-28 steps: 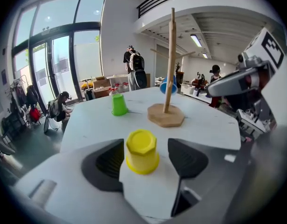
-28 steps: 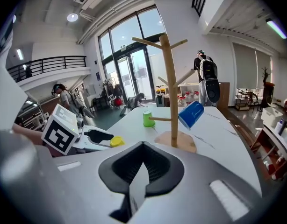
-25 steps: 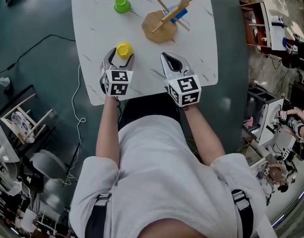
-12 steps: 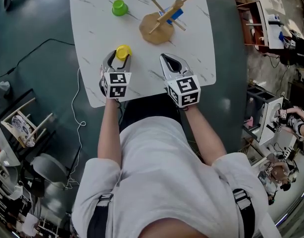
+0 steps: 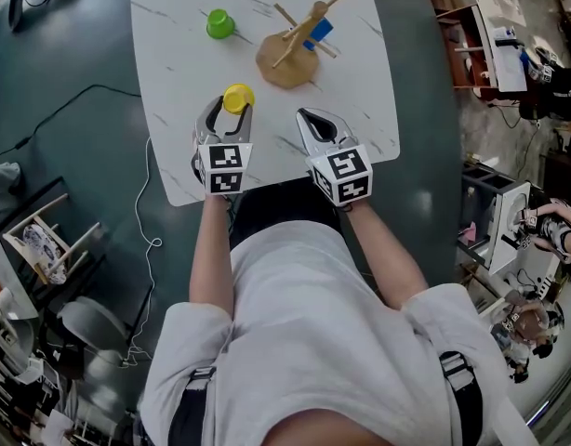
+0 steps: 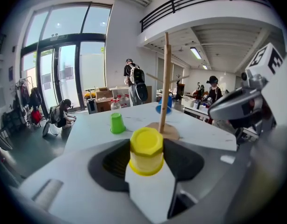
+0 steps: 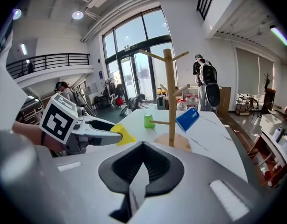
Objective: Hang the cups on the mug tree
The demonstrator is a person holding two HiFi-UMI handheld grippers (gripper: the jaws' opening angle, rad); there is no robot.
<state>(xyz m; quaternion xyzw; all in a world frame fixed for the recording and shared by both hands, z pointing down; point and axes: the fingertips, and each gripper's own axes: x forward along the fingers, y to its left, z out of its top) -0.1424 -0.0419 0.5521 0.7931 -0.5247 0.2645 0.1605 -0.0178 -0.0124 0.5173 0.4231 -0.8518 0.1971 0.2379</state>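
Yellow cup (image 5: 237, 98), upside down at the near left of the table (image 5: 174, 82), is pinched by the left gripper (image 5: 233, 109), whose jaws have just closed on it, so grasping looks done and it next needs carrying far-right onto a free mug tree (image 5: 292, 49) peg, while the right gripper (image 5: 311, 119) idles pressed together, empty.

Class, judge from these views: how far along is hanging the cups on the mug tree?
Done: the blue cup hangs on a peg of the mug tree. In hand: the left gripper has just been closing its jaws and grips the yellow cup. Left: that cup needs a peg, and the green cup stands upside down on the table. The right gripper is shut, empty.
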